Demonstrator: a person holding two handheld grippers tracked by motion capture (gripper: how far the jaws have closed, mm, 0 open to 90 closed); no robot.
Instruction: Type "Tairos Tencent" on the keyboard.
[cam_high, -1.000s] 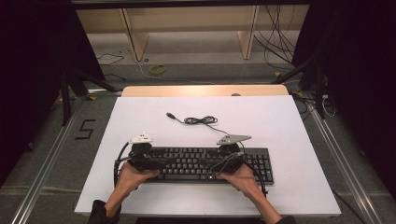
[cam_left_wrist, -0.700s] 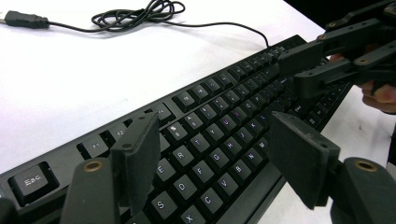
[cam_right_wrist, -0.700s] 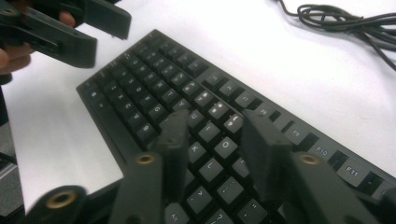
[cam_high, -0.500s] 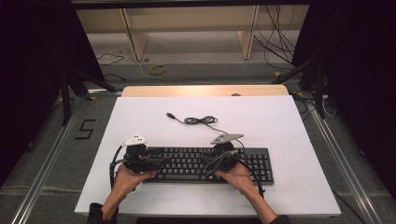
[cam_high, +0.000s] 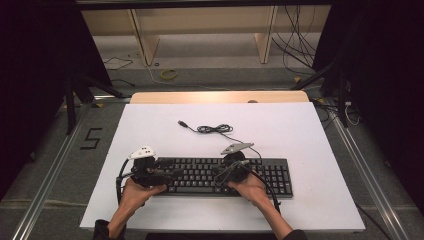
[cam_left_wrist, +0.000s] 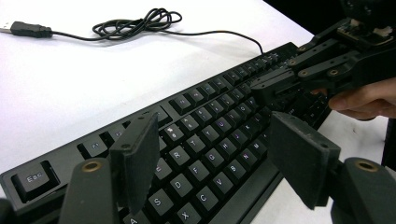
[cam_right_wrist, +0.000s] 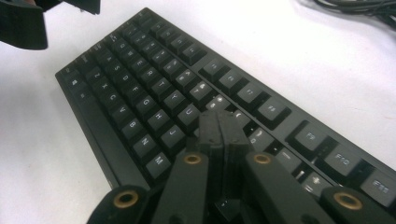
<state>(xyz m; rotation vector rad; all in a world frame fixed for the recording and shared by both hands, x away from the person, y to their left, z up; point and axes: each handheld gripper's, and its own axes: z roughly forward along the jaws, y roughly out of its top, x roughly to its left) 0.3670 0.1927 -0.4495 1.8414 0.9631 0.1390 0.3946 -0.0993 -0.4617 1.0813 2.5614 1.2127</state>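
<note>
Keyboard (cam_high: 220, 175): black, lying flat on the white desk (cam_high: 300, 135), near its front edge, long side across the high view.
Left gripper (cam_left_wrist: 210, 163): held over the keyboard's left end; its jaws stand wide apart with nothing between them, the letter keys showing through the gap.
Left jaws, contact: whether a pad rests on the keys cannot be told; no key is pinched.
Right gripper (cam_right_wrist: 219, 128): over the middle-right of the keyboard, tilted down at the keys.
Right jaws: they have just been closing and now sit pressed flat together, pad against pad, with nothing caught between them.
Right jaws, contact: the joined tips point at the keys just above the U and J rows; they look to be on or just over a key, and which one is hidden.
Cable (cam_high: 215, 129): thin and black, loosely coiled on the desk behind the keyboard, with its USB plug (cam_left_wrist: 28, 29) lying free on the white surface.
Hands: the left hand (cam_high: 137, 192) and the right hand (cam_high: 250, 189) each grip a gripper's body at the keyboard's front edge.
</note>
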